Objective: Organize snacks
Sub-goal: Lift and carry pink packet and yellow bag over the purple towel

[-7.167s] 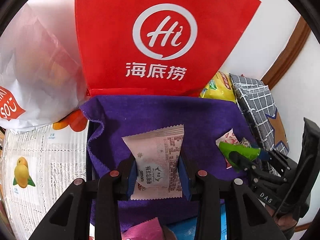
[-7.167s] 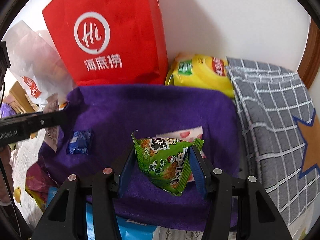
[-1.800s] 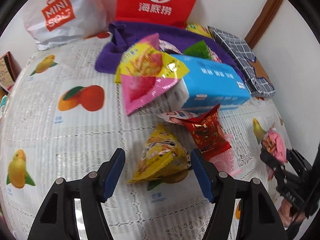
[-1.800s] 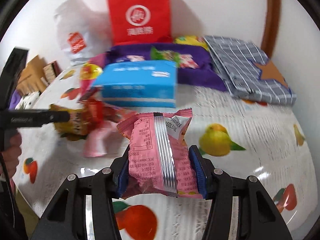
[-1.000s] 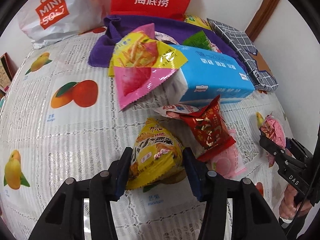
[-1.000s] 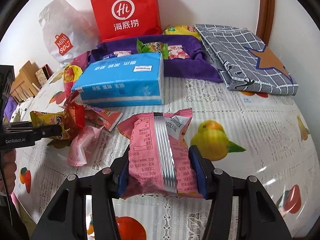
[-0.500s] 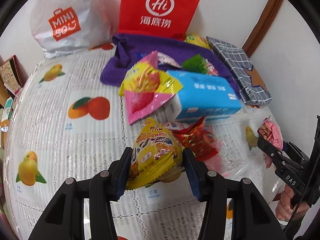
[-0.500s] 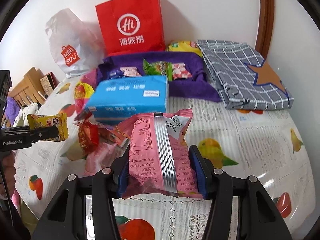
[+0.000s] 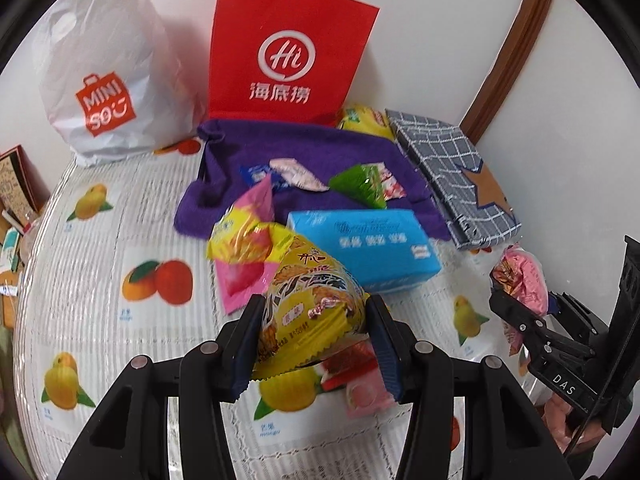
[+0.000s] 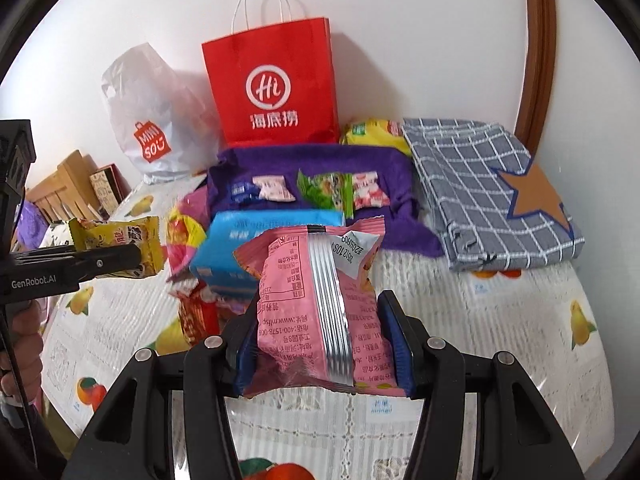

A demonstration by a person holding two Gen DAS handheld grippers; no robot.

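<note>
My left gripper [image 9: 316, 336] is shut on a yellow snack packet [image 9: 308, 308] and holds it above the table; it also shows at the left of the right wrist view [image 10: 116, 248]. My right gripper [image 10: 320, 340] is shut on a pink snack packet [image 10: 320, 300], also held up; it shows at the right of the left wrist view [image 9: 520, 280]. A purple cloth [image 9: 320, 148] at the back holds several small snacks: blue, pale pink, green and red-white packets [image 10: 324, 190].
A blue tissue pack [image 9: 360, 244] lies in front of the cloth. A yellow-and-pink bag [image 9: 244, 248] and red and pink packets [image 10: 198, 312] lie beside it. A red paper bag [image 9: 288, 56], a white Miniso bag [image 9: 104, 80] and a folded checked cloth [image 10: 488, 192] stand behind.
My left gripper closed on the yellow packet on the table and lifted it. My right gripper has kept the pink packet and risen, moving toward the purple cloth.
</note>
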